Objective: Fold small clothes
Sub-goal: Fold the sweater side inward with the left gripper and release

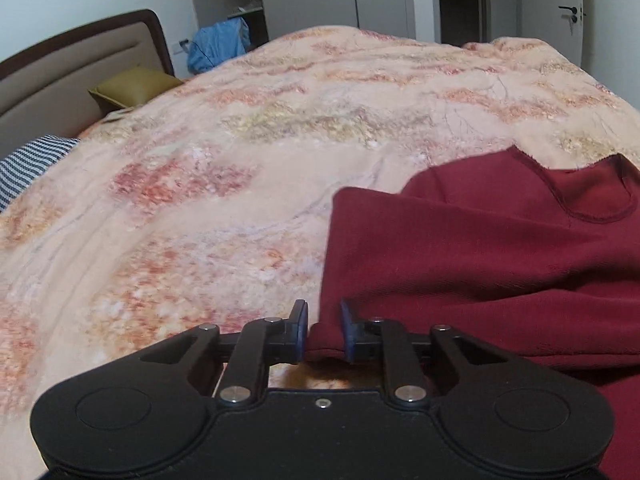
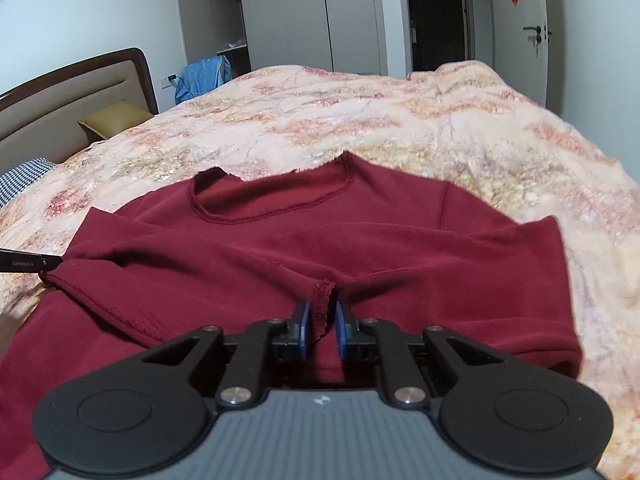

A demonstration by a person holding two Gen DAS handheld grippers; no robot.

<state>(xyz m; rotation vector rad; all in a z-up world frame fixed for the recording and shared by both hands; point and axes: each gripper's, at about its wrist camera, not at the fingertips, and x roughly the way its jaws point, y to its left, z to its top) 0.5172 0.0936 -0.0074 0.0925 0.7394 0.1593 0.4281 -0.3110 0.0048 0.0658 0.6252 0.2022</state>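
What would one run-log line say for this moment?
task: fold | item: dark red top on blanket | left hand-held gripper: fabric edge between pads | right hand-held gripper: hem between pads

Left gripper (image 1: 324, 330): pads pinch edge of dark-red top (image 1: 480, 264)
Top: spread on floral blanket (image 1: 220, 160), neckline far right
Bkgd: olive pillow (image 1: 132, 88), headboard (image 1: 60, 76)

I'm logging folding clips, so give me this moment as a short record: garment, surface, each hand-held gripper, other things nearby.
garment: dark red top, neckline away from the cameras
surface: floral blanket on a bed
left hand-held gripper: cloth fold between its fingers at the top's left edge
right hand-held gripper: sleeve hem between its fingers
nearby: olive pillow, blue cloth beyond the bed
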